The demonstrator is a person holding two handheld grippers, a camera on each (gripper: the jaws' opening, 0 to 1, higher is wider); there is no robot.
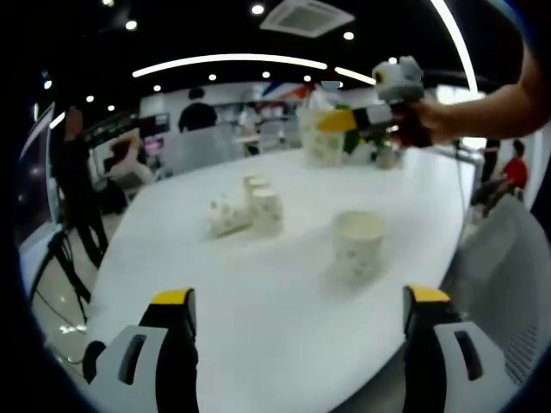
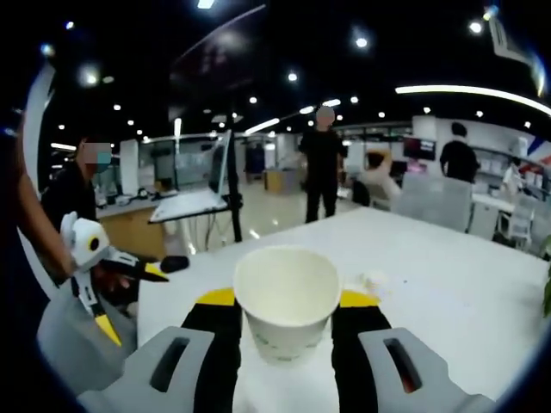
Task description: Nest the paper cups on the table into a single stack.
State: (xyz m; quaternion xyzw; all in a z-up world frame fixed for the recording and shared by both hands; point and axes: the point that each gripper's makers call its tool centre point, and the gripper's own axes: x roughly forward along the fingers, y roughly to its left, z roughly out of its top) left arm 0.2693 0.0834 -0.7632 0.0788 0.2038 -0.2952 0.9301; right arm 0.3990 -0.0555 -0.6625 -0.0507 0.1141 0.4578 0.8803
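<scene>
- Cups sit on the white table (image 1: 284, 344) in the left gripper view: toward the left a small cluster (image 1: 245, 209) — one lying on its side, touching two upright ones, though blur makes the count uncertain.
- Right of the cluster, apart from it, a single cup (image 1: 359, 244) stands upright, mouth up.
- Left gripper (image 1: 300, 314) rises from the bottom of that view, jaws wide apart and holding nothing, nearer the camera than every cup.
- Upper right of the same view, the right gripper (image 1: 357, 119) hangs above the table's far side in a hand, clamped on a held cup (image 1: 321, 136).
- In the right gripper view, the right gripper grips the held cup upright between its yellow-tipped jaws — open mouth facing the camera.
- At that view's left edge the left gripper shows, open.
</scene>
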